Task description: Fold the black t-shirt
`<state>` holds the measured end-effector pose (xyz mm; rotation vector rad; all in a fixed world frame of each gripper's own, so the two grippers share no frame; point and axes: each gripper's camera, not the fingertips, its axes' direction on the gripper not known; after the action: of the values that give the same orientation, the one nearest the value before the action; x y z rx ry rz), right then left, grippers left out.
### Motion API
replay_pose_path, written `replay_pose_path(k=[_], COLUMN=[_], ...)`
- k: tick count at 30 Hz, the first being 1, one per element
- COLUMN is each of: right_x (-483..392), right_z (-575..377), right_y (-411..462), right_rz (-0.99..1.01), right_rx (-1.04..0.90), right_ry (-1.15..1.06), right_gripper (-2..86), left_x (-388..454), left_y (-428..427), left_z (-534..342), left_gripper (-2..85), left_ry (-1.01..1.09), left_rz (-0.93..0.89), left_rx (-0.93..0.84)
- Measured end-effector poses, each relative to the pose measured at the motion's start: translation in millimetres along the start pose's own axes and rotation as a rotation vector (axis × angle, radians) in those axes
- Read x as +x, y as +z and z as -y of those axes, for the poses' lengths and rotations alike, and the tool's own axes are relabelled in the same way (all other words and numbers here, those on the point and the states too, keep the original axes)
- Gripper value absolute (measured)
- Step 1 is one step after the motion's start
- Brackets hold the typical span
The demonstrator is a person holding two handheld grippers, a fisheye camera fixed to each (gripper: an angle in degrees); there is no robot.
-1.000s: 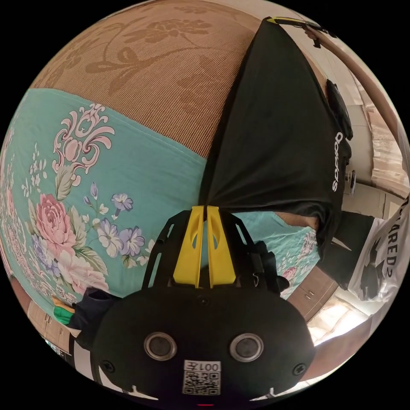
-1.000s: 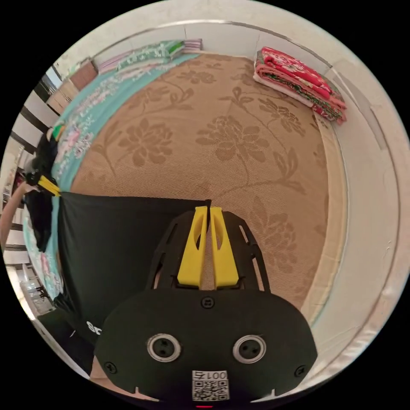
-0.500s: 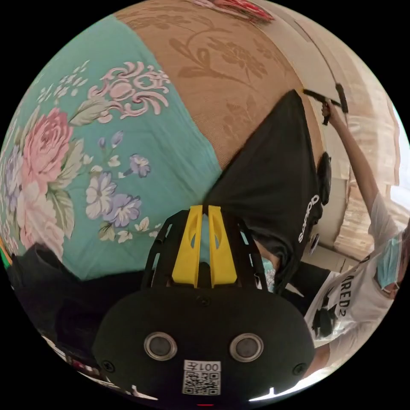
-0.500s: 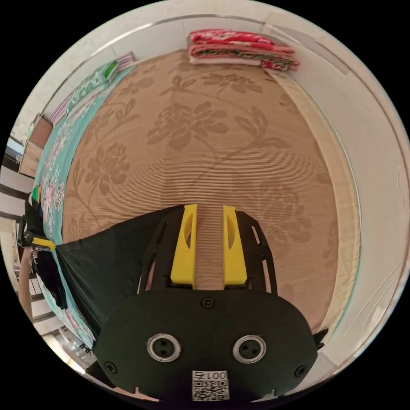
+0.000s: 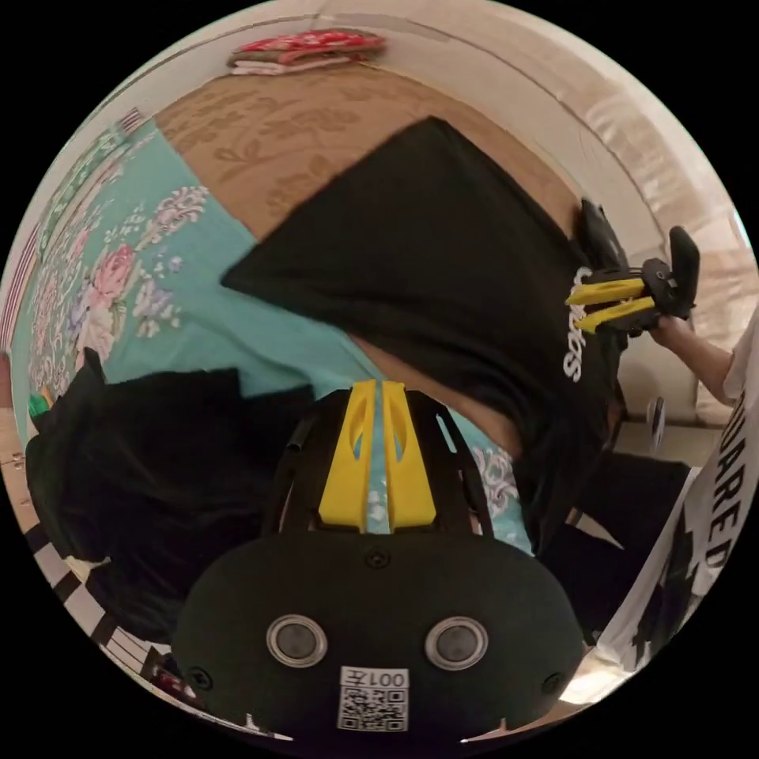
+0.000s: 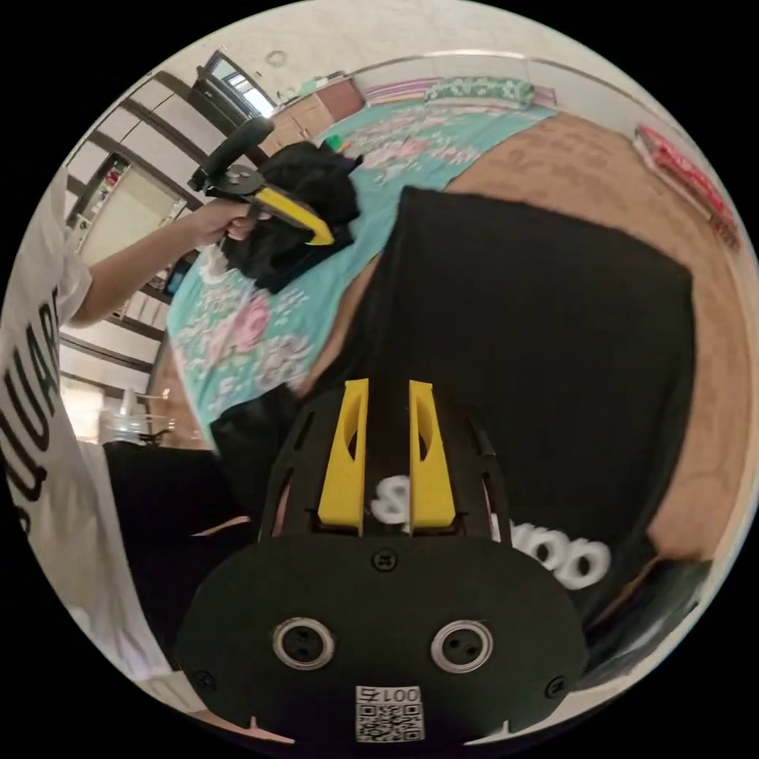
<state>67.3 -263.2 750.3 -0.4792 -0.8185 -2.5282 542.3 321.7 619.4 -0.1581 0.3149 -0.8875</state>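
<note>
The black t-shirt [image 5: 443,261] [image 6: 538,332] lies spread flat on the brown floral mat, its white-lettered end at the bed's near edge. My right gripper [image 6: 387,385] hovers open just above that lettered end with nothing between its jaws. In the left gripper view the right gripper [image 5: 575,313] stands beside the lettering with its jaws apart. My left gripper [image 5: 378,385] is shut on nothing, over the teal sheet and off the shirt. In the right gripper view the left gripper [image 6: 322,236] is up by the dark pile.
A pile of dark clothes [image 5: 134,458] [image 6: 304,198] sits on the teal floral sheet [image 5: 118,261] [image 6: 237,332]. The brown mat [image 5: 261,134] [image 6: 601,158] holds a folded red quilt [image 5: 308,47] [image 6: 688,174] at its far end. A person in a white printed shirt [image 5: 711,514] [image 6: 39,395] stands at the bed's edge.
The shirt, held stretched between both grippers a second ago, now lies flat on the mat. Both grippers have let go; the right opened first, and both pulled back toward the bed's edge.
</note>
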Motion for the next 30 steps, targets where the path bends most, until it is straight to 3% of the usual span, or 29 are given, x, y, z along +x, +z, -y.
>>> replay_pose_path(k=[6, 13, 19, 24, 30], right_x=[-91, -141, -169, -173, -163], right_z=[-62, -107, -163, -197, -216], right_y=[106, 194, 237, 258, 256], right_rz=[-0.020, -0.276, -0.258, -0.214, -0.173], right_rx=[-0.080, -0.150, -0.126, -0.140, 0.056], right_ry=[0.186, 0.232, 0.185, 0.177, 0.273], right_gripper=[13.7, 2.8, 1.2, 2.0, 9.1], left_x=[23, -34, -73, -81, -85], left_y=[82, 134, 180, 215, 269], left_z=[-71, -118, -164, -214, -252], left_gripper=[1.7, -0.7, -0.9, 1.5, 1.7], left_ry=[-0.169, -0.429, -0.553, -0.635, -0.660], left_rz=[-0.232, -0.275, -0.451, -0.430, -0.430], left_rx=[0.058, 0.166, 0.263, 0.292, 0.332])
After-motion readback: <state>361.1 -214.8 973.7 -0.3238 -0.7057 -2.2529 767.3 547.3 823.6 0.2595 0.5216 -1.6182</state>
